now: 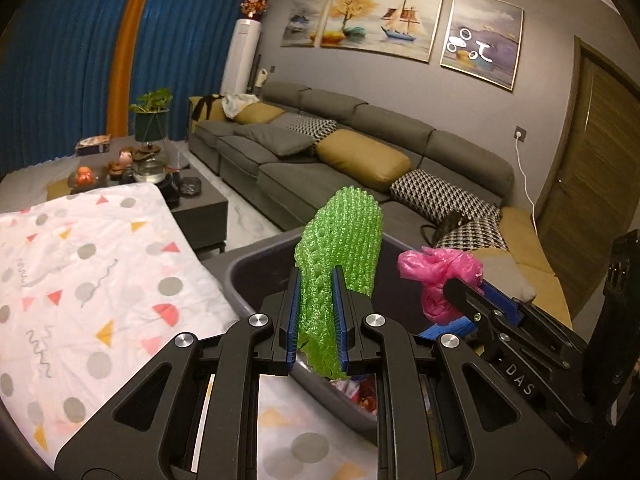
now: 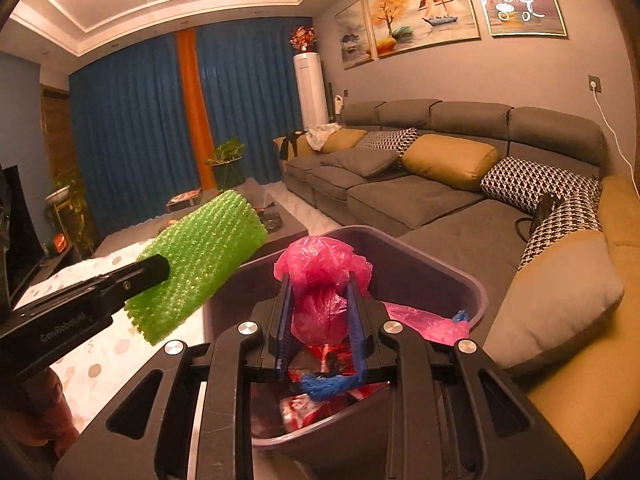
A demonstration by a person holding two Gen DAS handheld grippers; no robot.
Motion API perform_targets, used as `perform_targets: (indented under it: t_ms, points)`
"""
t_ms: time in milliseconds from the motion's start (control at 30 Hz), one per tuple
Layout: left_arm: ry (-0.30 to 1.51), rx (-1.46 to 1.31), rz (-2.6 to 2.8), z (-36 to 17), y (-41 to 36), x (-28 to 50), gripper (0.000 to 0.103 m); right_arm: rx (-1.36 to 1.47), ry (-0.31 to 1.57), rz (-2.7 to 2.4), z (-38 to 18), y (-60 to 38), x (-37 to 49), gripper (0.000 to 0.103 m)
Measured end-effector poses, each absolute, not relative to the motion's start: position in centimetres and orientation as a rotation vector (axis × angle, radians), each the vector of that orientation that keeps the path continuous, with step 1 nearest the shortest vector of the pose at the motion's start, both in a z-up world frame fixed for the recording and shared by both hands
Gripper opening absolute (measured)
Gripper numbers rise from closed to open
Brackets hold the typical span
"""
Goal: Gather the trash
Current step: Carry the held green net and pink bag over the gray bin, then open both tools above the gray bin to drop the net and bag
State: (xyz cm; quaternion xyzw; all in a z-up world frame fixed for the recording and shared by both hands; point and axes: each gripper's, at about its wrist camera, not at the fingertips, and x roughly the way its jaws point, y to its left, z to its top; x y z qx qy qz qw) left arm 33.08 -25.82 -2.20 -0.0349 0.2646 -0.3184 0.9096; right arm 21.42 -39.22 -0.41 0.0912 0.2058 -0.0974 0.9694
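Here, in a dimly lit living room, the left tool is pinching a green foam fruit net between its blue pads, the net standing upright above the near rim of a grey trash bin. The right tool is gripping a crumpled pink plastic bag directly over the open bin, its fingers closed narrowly around the bag's lower part. In the left wrist view, the pink plastic bag and the right tool are showing just to the right of the net, above the far side of the bin. In the right wrist view, the left tool is reaching in from the left edge, holding the green foam fruit net tilted over the bin's left rim. Red-and-white wrappers, another pink sheet and a scrap of blue string are lying inside the bin. A white patterned cloth is covering the desk to the left of the bin, and a grey sectional sofa with mustard and houndstooth cushions is running along the wall beyond, beneath three framed paintings.
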Motion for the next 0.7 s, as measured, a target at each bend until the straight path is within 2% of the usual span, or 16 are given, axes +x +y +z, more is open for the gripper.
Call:
perform_targets:
  t_ms: [300,400,500,567,700]
  points:
    - [0.591,-0.084,-0.714,-3.2,-27.2,34.2,0.016,0.201,0.429,-0.198,-0.9,-39.8,22.2,0.028]
    - [0.610,-0.084,-0.746,-3.7,-27.5,34.5,0.020,0.202,0.425,-0.201,-0.8,-40.2,22.5,0.034]
    - [0.620,-0.092,-0.750,-4.1,-27.2,34.8,0.042,0.205,0.425,-0.210,-0.9,-40.2,22.4,0.049]
    - [0.613,-0.105,-0.739,-4.2,-26.7,34.9,0.059,0.207,0.422,-0.218,-1.0,-40.2,22.1,0.049]
    - [0.624,-0.121,-0.707,-4.4,-25.8,35.1,0.067,0.216,0.419,-0.228,-0.9,-40.5,21.7,0.049]
